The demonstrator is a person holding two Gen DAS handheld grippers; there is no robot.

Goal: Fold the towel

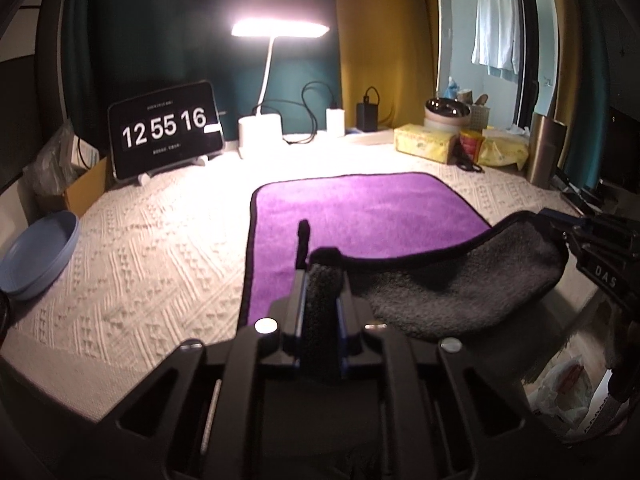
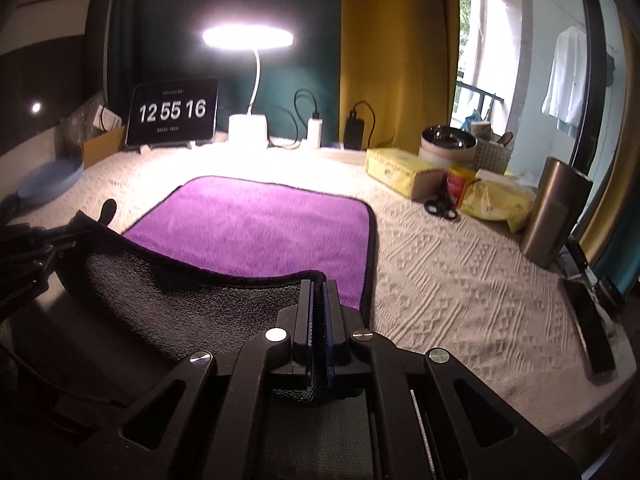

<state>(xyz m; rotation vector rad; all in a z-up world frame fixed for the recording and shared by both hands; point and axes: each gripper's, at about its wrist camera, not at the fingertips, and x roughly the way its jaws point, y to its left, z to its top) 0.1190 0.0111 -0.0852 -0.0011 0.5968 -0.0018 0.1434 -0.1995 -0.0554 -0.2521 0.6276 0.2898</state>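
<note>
- Black gripper hardware fills the bottom of both wrist views; the left gripper (image 1: pixel 320 276) is clamped on the near left corner of the towel (image 1: pixel 360 216), with grey pile pinched between the two fingers.
- In the right wrist view, the right gripper (image 2: pixel 318 292) is likewise closed on the near right corner of the towel (image 2: pixel 256 224), the black hem being trapped between the pads.
- The towel is located at frame centre on the white textured tablecloth (image 1: pixel 152 248). The far portion lies flat, purple face up; the near edge is raised off the cloth and sags between the two grippers, so the grey underside is exposed.
- The towel is judged to be soft, light and limp. No shape is held on its own, and the span between the grips droops unless tension is kept.
- The plush pile is judged to offer good friction; the stitched black hem at the corners is the firmest place to take hold.
- The outline appears roughly square, so no clear long axis can be told. The held edge runs left to right across the frame; the free edge points toward the lamp (image 1: pixel 280 30) and the clock display (image 1: pixel 164 126) in the upper part of the frame.
</note>
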